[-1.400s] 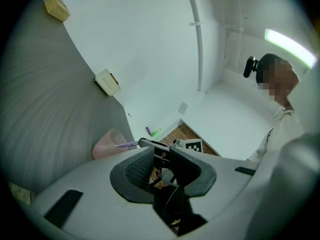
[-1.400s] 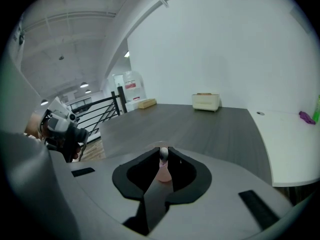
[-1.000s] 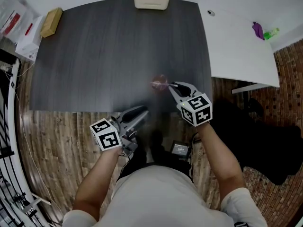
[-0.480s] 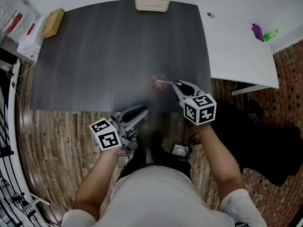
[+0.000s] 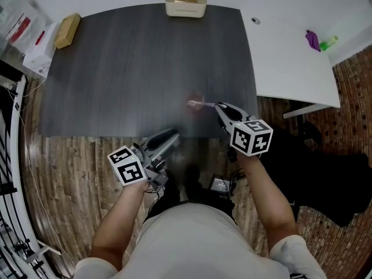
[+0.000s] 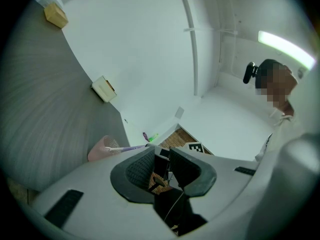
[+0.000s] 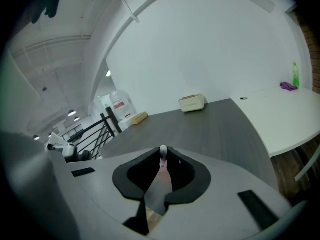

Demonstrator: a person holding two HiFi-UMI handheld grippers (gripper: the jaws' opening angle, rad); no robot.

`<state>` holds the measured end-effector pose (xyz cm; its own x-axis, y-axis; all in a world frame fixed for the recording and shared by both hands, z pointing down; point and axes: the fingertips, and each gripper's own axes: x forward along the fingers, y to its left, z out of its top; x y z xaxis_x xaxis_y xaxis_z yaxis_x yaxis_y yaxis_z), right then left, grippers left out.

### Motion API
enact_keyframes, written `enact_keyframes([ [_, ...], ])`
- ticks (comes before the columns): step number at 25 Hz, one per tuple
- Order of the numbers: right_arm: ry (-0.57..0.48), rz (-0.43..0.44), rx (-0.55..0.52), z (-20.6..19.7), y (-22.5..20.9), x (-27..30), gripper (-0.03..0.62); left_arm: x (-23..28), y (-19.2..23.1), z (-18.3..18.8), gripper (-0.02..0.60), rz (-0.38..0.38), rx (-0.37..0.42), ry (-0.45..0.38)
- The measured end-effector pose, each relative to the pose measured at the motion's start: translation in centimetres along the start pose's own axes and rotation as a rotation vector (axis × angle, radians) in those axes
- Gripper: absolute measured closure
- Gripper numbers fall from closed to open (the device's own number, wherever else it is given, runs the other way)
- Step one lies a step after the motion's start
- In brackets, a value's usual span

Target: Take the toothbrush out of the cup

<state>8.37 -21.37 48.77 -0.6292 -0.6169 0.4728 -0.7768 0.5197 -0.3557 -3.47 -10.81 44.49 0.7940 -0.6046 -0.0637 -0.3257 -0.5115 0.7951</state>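
Jaws, right: closed on the toothbrush (image 7: 163, 153), whose pale end shows pinched between the two pads in the right gripper view.
Jaws, left: a narrow gap between them, with only floor and a cable seen through it; nothing is held.
Toothbrush: its handle runs from the right gripper (image 5: 220, 106) across to the cup (image 5: 195, 100), and its far end lies at the cup's mouth.
Cup: pink and see-through, standing on the dark table (image 5: 145, 57) near the front edge.
Done: the grasp on the handle looks secure.
Left to do: the brush is not yet clear of the cup by my reading, so the lift out remains.
Right arm: reaches forward over the table's front edge, jaws pointing at the cup from its right.
Left arm: the left gripper (image 5: 171, 135) hangs lower, off the table over the wooden floor, angled toward the cup but well apart from it.
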Motion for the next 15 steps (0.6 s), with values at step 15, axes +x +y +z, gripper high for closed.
enact_keyframes([
  [15, -0.106, -0.028, 0.137, 1.7, 0.3, -3.4, 0.542, -1.2, -2.5, 1.2, 0.502, -0.043, 0.032, -0.029],
])
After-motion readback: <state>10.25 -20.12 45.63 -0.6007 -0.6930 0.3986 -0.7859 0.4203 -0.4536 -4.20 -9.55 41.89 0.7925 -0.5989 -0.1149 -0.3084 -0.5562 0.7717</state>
